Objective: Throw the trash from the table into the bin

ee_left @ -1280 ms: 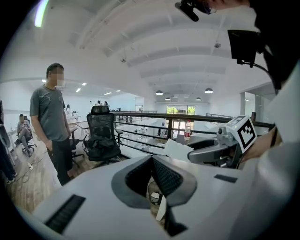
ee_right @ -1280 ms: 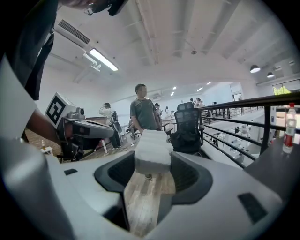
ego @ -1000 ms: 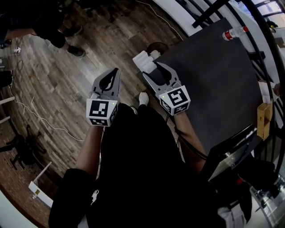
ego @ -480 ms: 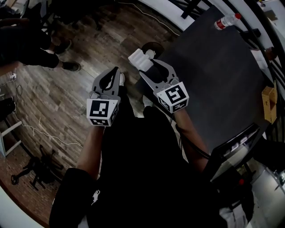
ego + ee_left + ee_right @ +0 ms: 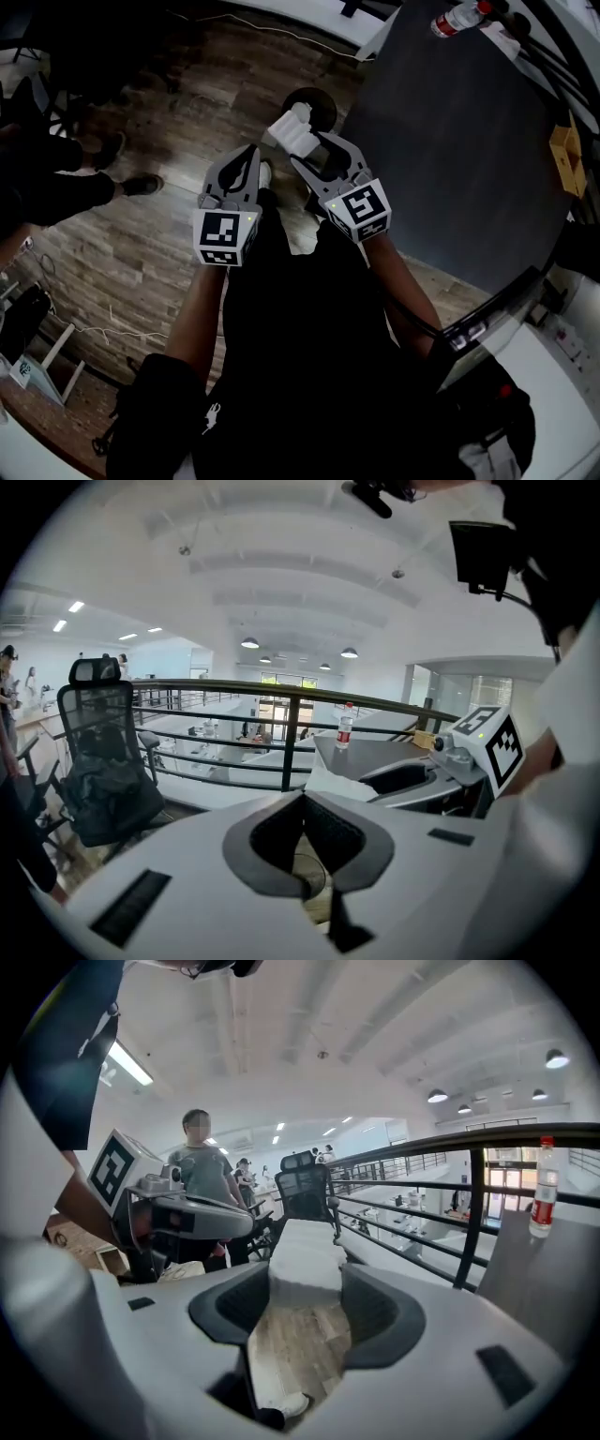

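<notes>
— Where's the open room?
— Wooden floor (image 5: 169,234) lies open on the left. The dark table (image 5: 450,141) has its edge just right of the right gripper (image 5: 310,150).
— And the trash?
— The white block (image 5: 292,131) is clamped in that gripper's jaws, over the floor. The left gripper (image 5: 251,151) is closed and empty.
— Any change?
— The table has slid toward the view's upper right.

Matt dk table (image 5: 450,141), wood-plank floor (image 5: 159,253)

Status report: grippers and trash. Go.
Right gripper shut on white block. Left gripper shut, empty. Block over floor, beside table. Bottle on table; nothing in the way.
</notes>
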The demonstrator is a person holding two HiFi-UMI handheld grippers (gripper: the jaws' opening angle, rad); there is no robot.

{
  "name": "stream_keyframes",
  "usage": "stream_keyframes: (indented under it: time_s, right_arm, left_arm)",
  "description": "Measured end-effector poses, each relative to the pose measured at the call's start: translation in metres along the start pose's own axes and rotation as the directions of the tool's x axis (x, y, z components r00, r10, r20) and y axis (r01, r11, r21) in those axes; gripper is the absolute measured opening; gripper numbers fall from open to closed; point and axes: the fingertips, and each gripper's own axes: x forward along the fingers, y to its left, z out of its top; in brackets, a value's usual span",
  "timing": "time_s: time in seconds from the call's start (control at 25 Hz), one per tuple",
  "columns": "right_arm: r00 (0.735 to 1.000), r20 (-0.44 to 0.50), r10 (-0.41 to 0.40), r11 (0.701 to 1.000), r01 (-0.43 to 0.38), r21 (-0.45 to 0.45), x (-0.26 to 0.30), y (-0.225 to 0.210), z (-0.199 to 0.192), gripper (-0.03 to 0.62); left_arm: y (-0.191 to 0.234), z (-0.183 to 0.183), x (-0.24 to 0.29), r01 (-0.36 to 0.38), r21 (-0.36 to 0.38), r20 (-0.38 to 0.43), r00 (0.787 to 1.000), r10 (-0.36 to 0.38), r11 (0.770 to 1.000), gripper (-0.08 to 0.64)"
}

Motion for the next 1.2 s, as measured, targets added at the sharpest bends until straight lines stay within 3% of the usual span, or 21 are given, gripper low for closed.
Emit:
stream_keyframes:
  time_s: [0.32, 0.6, 0.92, 1.08, 1.2]
  right_arm:
    - [0.982, -0.028, -0.188, 0.975, 0.19, 0.119, 0.068, -0.013, -0.01, 0.245]
    - [0.951, -0.085, -0.297, 0.924, 0.309, 0.228, 0.118, -0.035, -0.062, 0.245]
    - [0.877, -0.168, -0.45, 0.813, 0.48, 0.33, 0.166, -0.088, -0.153, 0.245]
    - [0.826, -0.216, -0.52, 0.737, 0.562, 0.376, 0.182, -0.113, -0.199, 0.245]
    - [0.81, -0.23, -0.539, 0.72, 0.585, 0.374, 0.198, -0.125, -0.23, 0.245]
  left_arm:
    - [0.047, -0.025, 0.046, 0.125, 0.005, -0.056, 0.991, -0.124, 0.992, 0.009]
    - [0.07, -0.068, 0.091, 0.19, -0.011, -0.093, 0.977, -0.19, 0.982, 0.009]
    - [0.085, -0.14, 0.162, 0.206, -0.013, -0.154, 0.966, -0.206, 0.978, 0.009]
    - [0.089, -0.173, 0.193, 0.209, -0.021, -0.18, 0.961, -0.209, 0.978, 0.009]
    - [0.093, -0.196, 0.215, 0.225, 0.001, -0.195, 0.956, -0.221, 0.974, 0.009]
